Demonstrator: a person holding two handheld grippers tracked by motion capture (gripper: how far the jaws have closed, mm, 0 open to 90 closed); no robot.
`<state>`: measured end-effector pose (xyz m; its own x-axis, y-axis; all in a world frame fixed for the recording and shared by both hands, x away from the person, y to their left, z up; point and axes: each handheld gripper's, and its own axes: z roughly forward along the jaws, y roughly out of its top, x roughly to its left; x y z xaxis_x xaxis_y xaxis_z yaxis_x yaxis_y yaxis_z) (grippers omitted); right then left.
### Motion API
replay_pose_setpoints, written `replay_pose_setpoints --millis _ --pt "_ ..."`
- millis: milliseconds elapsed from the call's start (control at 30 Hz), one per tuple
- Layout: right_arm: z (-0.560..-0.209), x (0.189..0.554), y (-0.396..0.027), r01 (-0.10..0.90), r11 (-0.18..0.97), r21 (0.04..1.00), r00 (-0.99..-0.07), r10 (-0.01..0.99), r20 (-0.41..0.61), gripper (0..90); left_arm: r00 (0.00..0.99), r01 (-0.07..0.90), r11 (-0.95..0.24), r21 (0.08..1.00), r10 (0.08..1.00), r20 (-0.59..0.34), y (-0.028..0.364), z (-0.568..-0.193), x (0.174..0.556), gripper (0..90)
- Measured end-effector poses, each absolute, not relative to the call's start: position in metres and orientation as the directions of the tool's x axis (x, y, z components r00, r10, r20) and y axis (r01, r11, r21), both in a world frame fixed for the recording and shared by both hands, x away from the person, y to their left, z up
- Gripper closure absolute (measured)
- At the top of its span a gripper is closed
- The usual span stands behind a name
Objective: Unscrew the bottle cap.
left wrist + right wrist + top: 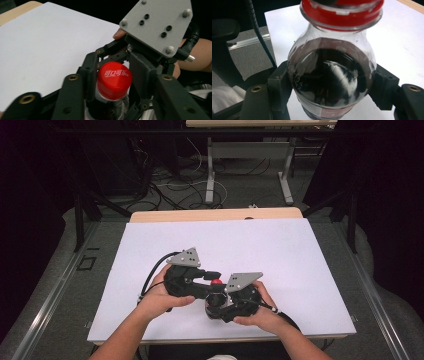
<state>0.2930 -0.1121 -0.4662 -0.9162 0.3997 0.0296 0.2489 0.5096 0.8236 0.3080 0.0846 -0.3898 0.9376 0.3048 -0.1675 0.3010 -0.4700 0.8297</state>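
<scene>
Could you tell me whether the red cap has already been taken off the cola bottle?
No, the red cap sits on the cola bottle, with the left gripper closed around it.

Dark room, grey floor [60, 285] strewn with cables [175, 185] beyond the white-topped table [280, 250].

bottle [329, 75]: clear glossy plastic, dark liquid inside, reflections on the shoulder. cap [114, 80]: red plastic, smooth top with white lettering, ribbed side. left gripper [115, 82] and right gripper [329, 82]: matt black plastic jaws, brass-coloured inserts. plate [156, 23]: grey matt, finely grainy metal look, shiny screw heads. table [280, 245]: matt white smooth top, pale wood-look edge. floor [65, 310]: grey, carpet-like.
</scene>
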Motion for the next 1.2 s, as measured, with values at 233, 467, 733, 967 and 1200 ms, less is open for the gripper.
replay_pose_setpoints --millis 233,467,733,967,1200 --pt "-0.466 0.294 -0.113 0.275 0.509 0.816 -0.901 0.434 0.033 29.6 0.901 0.326 -0.45 0.831 0.415 -0.128 0.078 -0.39 0.299 61.3" --pt "-0.468 0.295 -0.112 0.298 0.504 0.81 -0.878 0.478 0.025 29.6 0.774 0.401 -0.379 0.834 0.627 -0.087 0.062 -0.391 0.279 61.6" --pt "-0.47 0.297 -0.113 0.296 0.494 0.818 -0.883 0.469 0.036 29.5 0.779 0.397 -0.378 0.837 0.621 -0.088 0.063 -0.39 0.279 55.4" --pt "-0.469 0.299 -0.117 0.291 0.496 0.818 -0.899 0.434 0.057 29.5 0.87 0.352 -0.406 0.843 0.475 -0.135 0.084 -0.381 0.29 49.0" --pt "-0.469 0.297 -0.116 0.281 0.492 0.824 -0.907 0.418 0.06 29.5 0.922 0.319 -0.448 0.836 0.352 -0.163 0.091 -0.386 0.303 50.9"
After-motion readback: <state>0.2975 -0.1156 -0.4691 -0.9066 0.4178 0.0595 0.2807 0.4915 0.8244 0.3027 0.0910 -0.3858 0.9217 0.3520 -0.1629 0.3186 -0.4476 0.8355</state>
